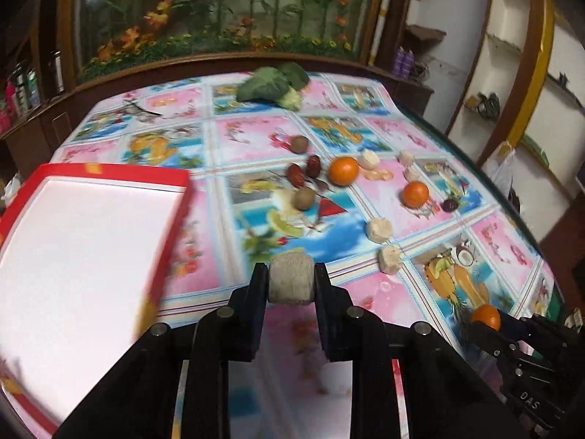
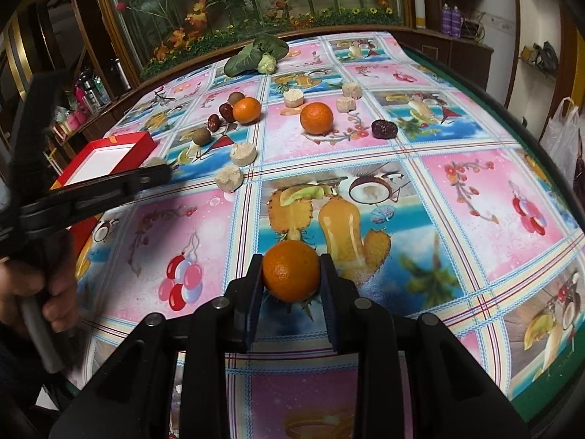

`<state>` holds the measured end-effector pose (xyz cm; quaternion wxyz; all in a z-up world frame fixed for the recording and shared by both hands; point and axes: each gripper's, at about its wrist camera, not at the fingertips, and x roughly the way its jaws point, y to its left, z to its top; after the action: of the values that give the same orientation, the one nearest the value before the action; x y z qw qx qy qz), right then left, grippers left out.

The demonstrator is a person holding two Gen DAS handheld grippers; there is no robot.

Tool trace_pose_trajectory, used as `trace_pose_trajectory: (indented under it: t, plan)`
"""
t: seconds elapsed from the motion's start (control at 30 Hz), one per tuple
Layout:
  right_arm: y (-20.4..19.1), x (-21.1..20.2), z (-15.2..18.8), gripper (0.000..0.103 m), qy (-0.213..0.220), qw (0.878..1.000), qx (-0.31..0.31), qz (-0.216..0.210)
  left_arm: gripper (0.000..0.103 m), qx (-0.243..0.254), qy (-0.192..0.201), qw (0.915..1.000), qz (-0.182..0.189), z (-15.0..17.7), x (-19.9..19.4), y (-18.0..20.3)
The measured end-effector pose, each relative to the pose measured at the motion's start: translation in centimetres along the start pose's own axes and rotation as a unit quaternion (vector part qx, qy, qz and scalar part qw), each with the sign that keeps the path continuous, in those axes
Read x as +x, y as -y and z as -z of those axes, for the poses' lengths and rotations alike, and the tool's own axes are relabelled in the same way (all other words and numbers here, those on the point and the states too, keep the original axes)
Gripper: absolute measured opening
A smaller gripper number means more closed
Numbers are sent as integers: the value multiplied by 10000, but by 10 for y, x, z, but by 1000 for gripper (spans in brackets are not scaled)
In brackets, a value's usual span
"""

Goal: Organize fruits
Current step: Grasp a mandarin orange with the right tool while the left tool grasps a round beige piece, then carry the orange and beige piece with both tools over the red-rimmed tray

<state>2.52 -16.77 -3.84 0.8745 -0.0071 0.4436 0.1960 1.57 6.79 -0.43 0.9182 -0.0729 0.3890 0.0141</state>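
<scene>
My left gripper (image 1: 290, 278) is shut on a pale beige cylindrical fruit chunk (image 1: 291, 287), held above the patterned tablecloth beside the red box (image 1: 109, 173) with its white inside. The right wrist view shows that same left gripper (image 2: 161, 172) at the left, next to the red box (image 2: 140, 146). My right gripper (image 2: 291, 269) is shut on an orange (image 2: 291, 272) just over the cloth. It also shows at the lower right of the left wrist view, where the held orange (image 1: 485, 316) sits between its dark fingers.
Loose on the cloth lie two oranges (image 2: 246, 110) (image 2: 316, 118), brown kiwis (image 1: 304, 197), red dates (image 1: 313, 165), a dark date (image 2: 384, 128) and several pale chunks (image 2: 243, 153). A leafy green vegetable (image 2: 256, 55) lies at the far edge. A hand (image 2: 36, 292) grips the left handle.
</scene>
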Motion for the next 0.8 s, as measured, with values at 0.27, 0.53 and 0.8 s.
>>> trace_pose_trajectory:
  t: [0.27, 0.53, 0.8]
  plan:
    - [-36, -14, -6, 31, 161, 9993, -324, -86, 24, -566, 299, 9968, -470, 2, -40, -58]
    - [-106, -7, -23, 31, 247, 9944, -888, -520, 24, -1123, 292, 9874, -1076, 12, -55, -120]
    - [-174, 10, -41, 31, 240, 9856, -1359, -975, 24, -1463, 244, 9788, -1411, 20, -62, -163]
